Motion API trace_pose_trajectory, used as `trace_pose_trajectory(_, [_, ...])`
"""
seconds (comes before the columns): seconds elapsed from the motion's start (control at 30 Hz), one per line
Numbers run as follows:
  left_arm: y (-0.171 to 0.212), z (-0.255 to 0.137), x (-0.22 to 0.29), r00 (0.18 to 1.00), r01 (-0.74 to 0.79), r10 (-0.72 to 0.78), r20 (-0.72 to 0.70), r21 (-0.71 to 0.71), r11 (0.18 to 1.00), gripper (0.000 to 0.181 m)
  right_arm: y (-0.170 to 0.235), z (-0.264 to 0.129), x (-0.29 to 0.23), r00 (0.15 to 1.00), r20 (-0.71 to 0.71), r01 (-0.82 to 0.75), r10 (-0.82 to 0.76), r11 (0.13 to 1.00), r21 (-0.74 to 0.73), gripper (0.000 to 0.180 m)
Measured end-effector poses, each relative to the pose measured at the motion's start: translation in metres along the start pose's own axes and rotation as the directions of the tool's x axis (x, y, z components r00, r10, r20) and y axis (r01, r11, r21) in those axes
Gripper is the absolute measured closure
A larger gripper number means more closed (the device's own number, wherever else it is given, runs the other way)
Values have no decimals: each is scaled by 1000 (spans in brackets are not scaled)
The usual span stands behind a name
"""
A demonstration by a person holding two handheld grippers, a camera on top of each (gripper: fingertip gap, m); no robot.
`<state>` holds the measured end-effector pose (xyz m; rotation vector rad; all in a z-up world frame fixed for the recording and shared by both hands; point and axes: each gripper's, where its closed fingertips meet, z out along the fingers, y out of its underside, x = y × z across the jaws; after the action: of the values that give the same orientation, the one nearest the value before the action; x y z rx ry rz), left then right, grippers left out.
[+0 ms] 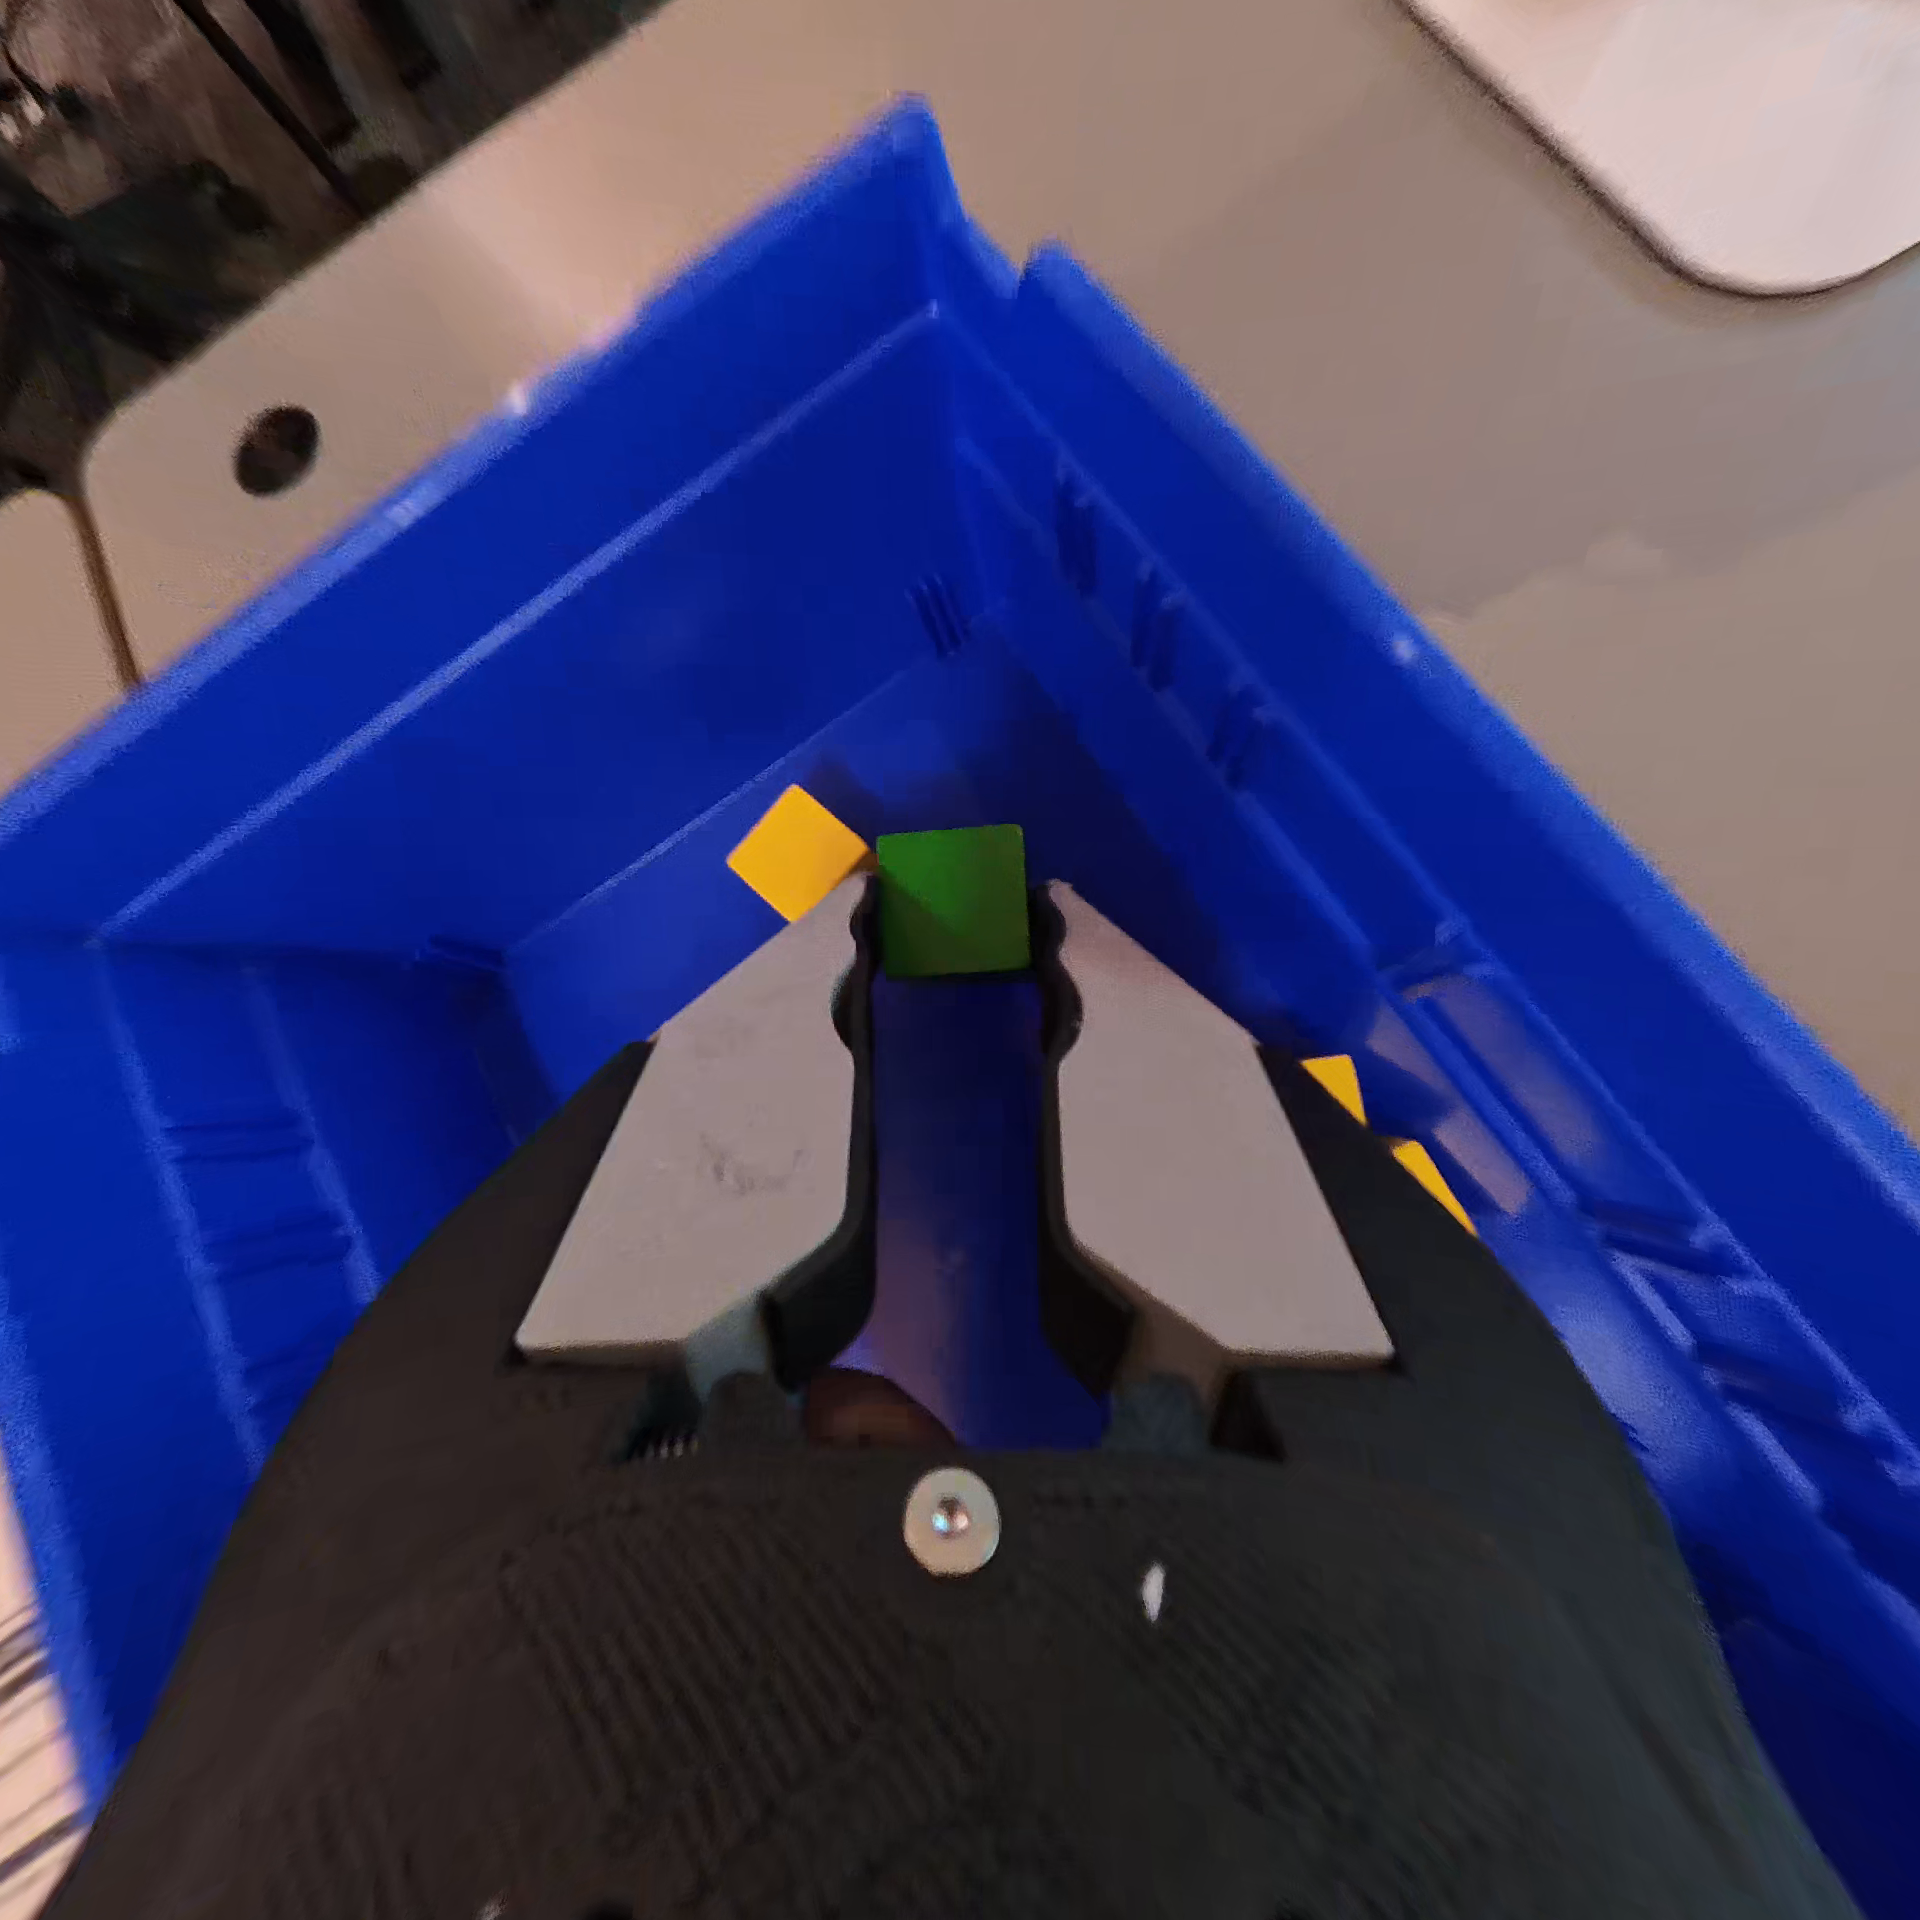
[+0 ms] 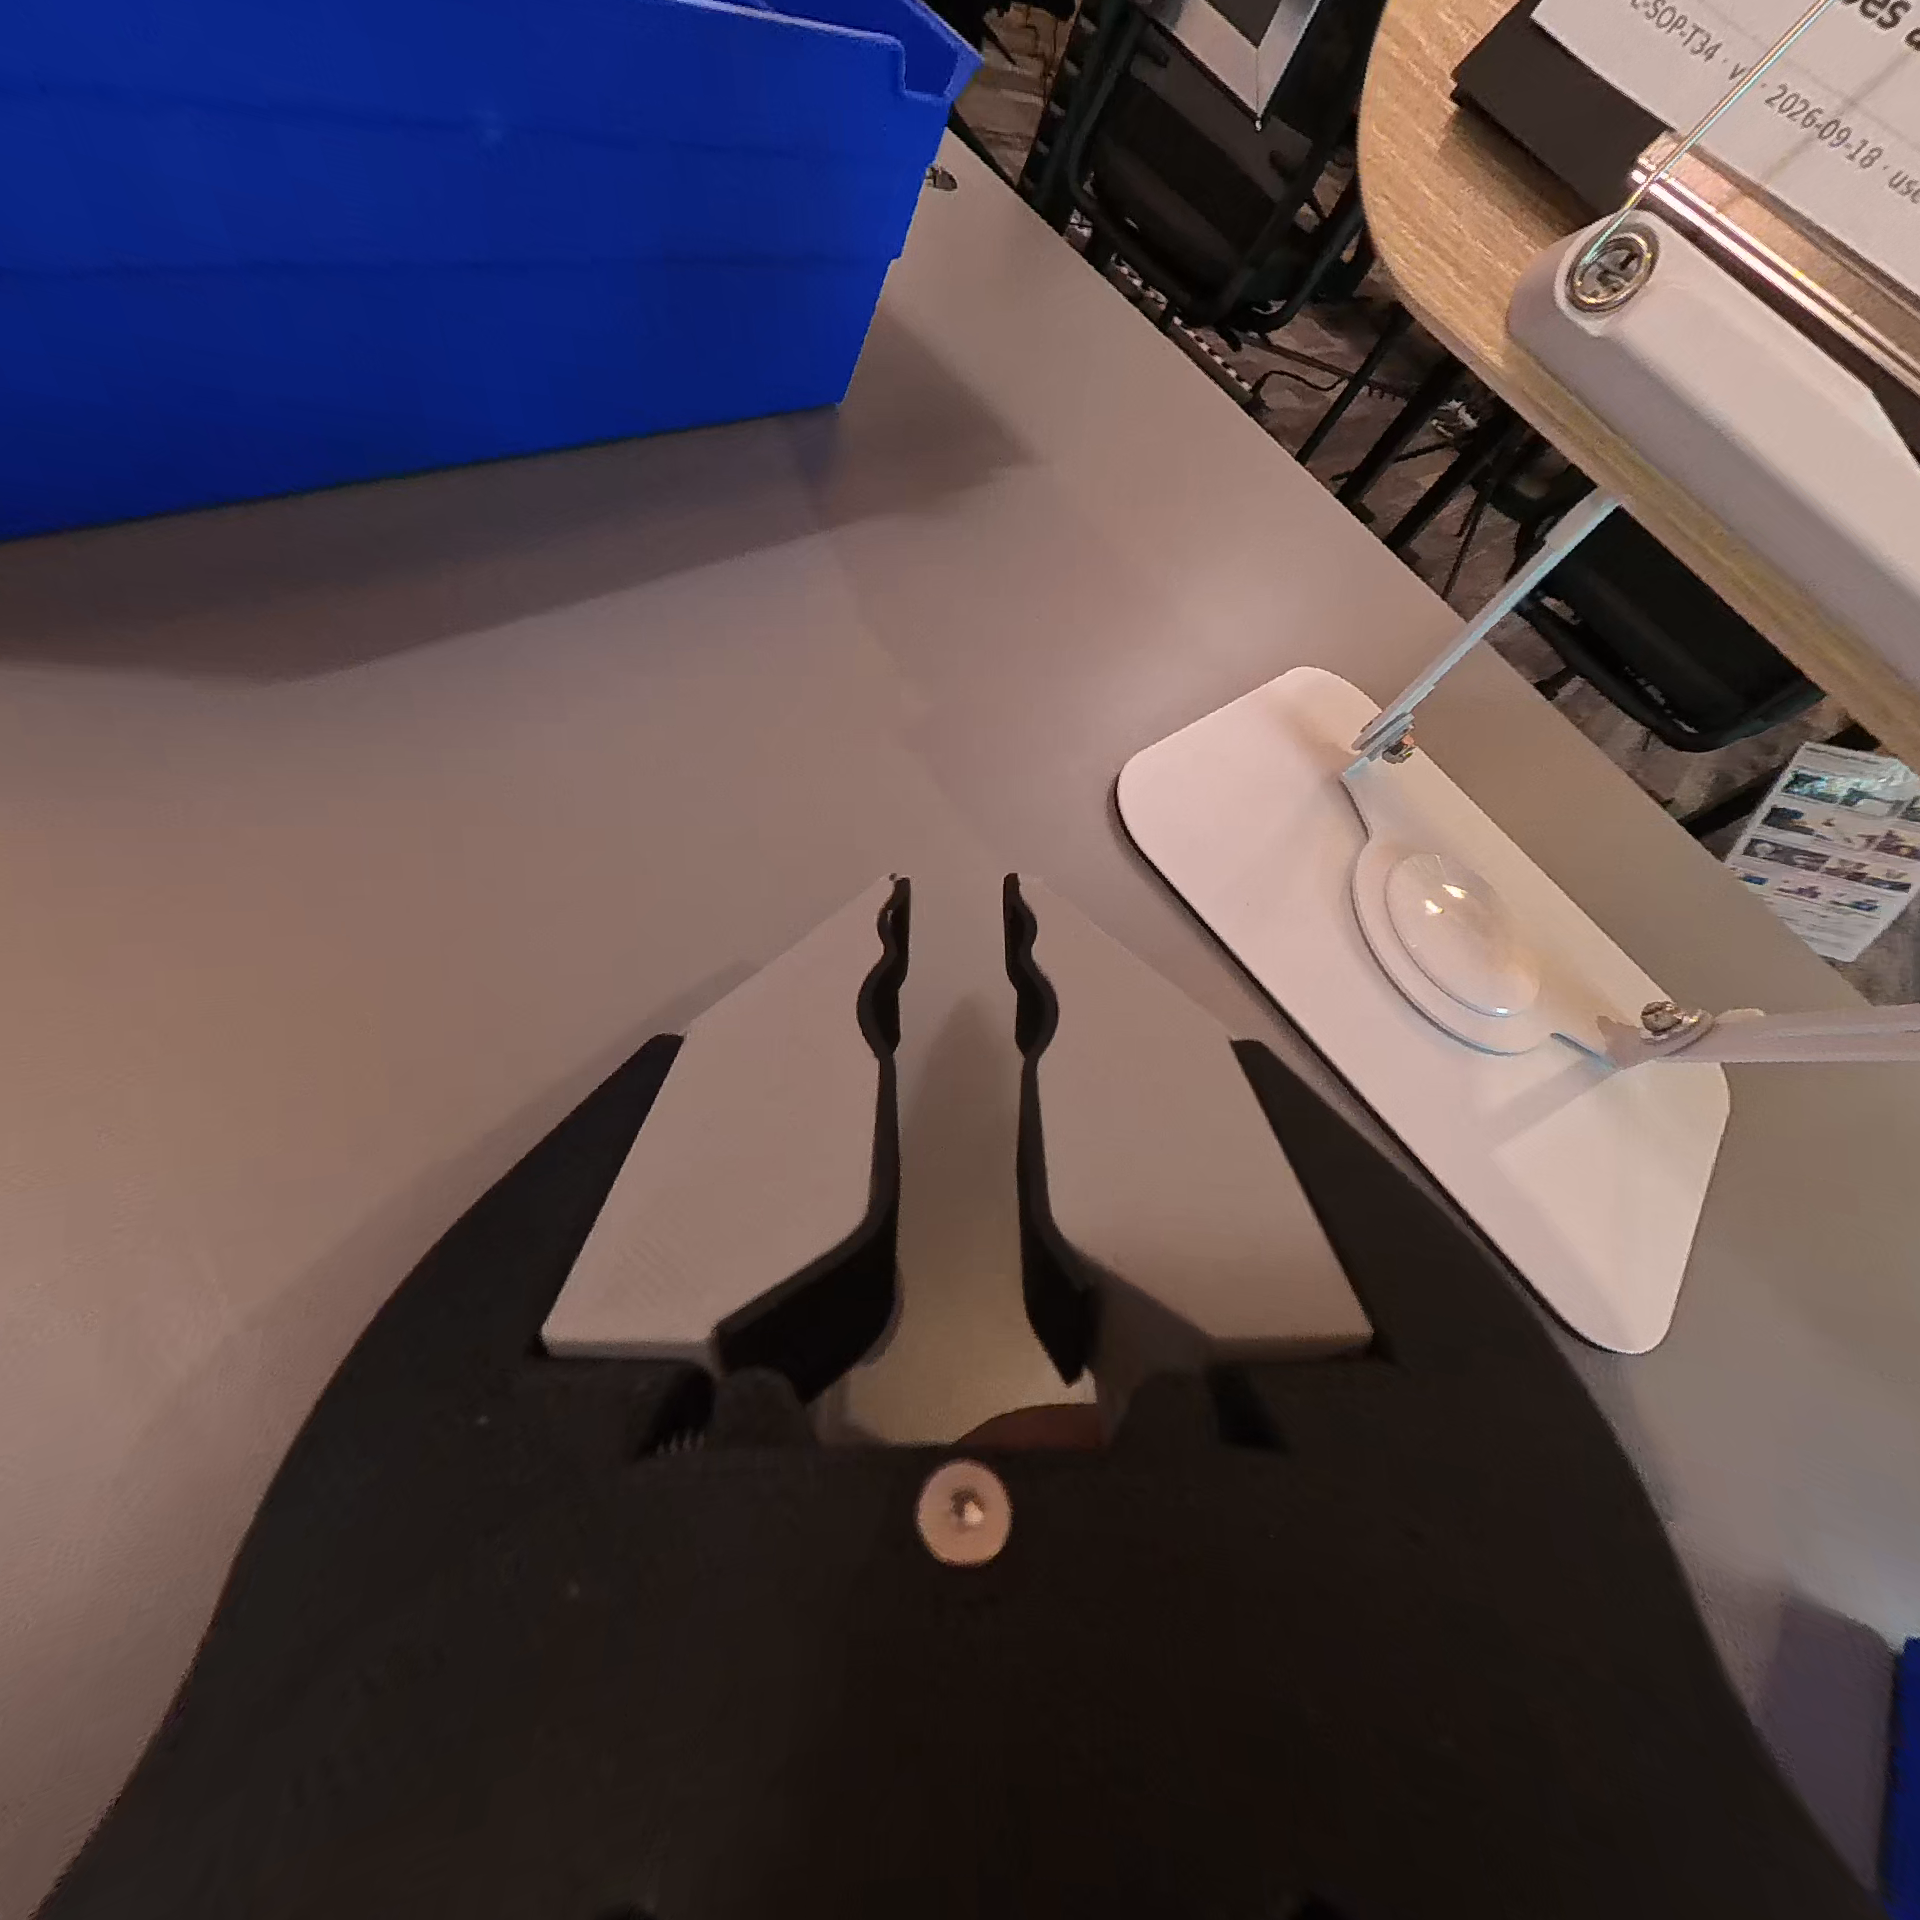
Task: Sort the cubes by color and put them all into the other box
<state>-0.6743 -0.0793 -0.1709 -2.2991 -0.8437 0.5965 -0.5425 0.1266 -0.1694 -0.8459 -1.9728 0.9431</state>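
In the left wrist view my left gripper (image 1: 951, 902) is shut on a green cube (image 1: 952, 900) and holds it inside a blue box (image 1: 644, 665), near the box's far corner. A yellow cube (image 1: 798, 852) lies on the box floor just left of the green one. Two more yellow cubes (image 1: 1335, 1086) (image 1: 1429, 1179) show at the right wall, partly hidden by my gripper. In the right wrist view my right gripper (image 2: 956, 899) is open a little and empty above the grey table. A blue box (image 2: 416, 260) stands at the upper left of that view.
A white lamp base (image 2: 1299, 914) with a thin arm and a white head (image 2: 1714, 416) stands right of my right gripper, and its base corner shows in the left wrist view (image 1: 1714, 125). The table edge (image 2: 1195, 353) runs behind, with chairs and another table beyond. A hole (image 1: 275, 449) sits in the tabletop.
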Motion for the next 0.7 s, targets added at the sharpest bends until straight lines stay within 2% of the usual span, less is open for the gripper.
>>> trace_pose_trajectory(0.1, [-26,-35,-4,1000,-14,14,-3,134,991,154,-6,-2,-5,996,60,-64,62,997,34,163])
trace_pose_trajectory(0.17, [-50,-63,7,997,-44,60,-52,265,963,154,-12,-3,-8,988,114,-109,102,993,53,159])
trace_pose_trajectory(0.27, [-84,-107,39,975,-62,152,-161,458,887,154,-29,-10,-26,929,322,-215,179,974,77,158])
trace_pose_trajectory(0.37, [-103,-144,77,927,-98,288,-238,589,802,154,-62,-25,-41,762,575,-403,299,913,59,153])
trace_pose_trajectory(0.5, [-116,-185,119,845,-135,460,-273,723,678,154,-119,-72,-52,401,858,-603,321,798,-16,149])
trace_pose_trajectory(0.6, [-114,-219,151,746,-143,612,-264,833,534,154,-154,-107,-40,189,944,-721,269,691,-53,150])
trace_pose_trajectory(0.7, [-112,-245,170,692,-142,695,-194,908,395,154,-165,-126,-39,81,970,-755,231,649,-91,151])
